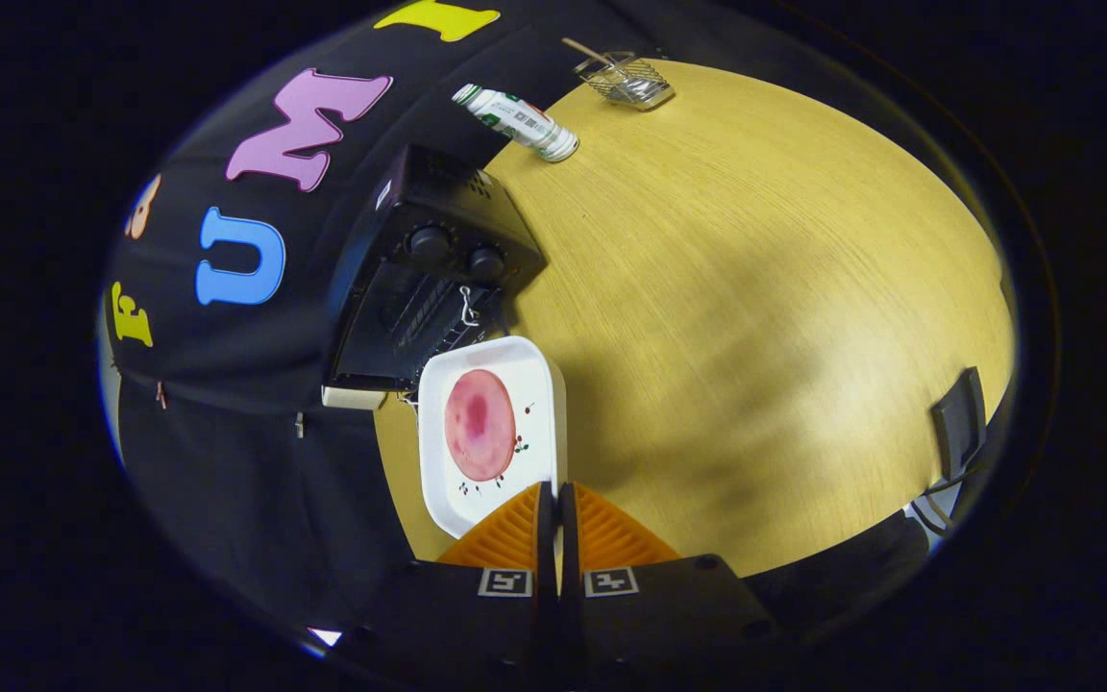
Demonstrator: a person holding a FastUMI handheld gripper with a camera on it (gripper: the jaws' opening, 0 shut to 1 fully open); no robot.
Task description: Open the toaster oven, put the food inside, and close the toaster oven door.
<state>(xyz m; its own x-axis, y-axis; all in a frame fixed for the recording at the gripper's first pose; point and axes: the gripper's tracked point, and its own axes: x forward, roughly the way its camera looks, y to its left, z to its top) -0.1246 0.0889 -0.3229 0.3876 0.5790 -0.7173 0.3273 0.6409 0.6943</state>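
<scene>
Got the white square plate with the round pink slice of food pinched by its near rim, my fingers nearly closed on it. It's right at the black toaster oven. Further back on the wooden worktop: a bottle and wire basket.

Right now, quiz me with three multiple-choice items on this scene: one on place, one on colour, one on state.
1. Where is the white plate?
A. held at the gripper, in front of the toaster oven
B. beside the wire basket
C. under the bottle

2. The food on the plate is:
A. green
B. pink
C. blue

3. The fingers are:
A. wide apart
B. closed on the plate's rim
C. closed on the bottle

Answers: A, the plate sits between fingers and oven; B, a pink round slice; B, both fingers pinch the rim.
</scene>
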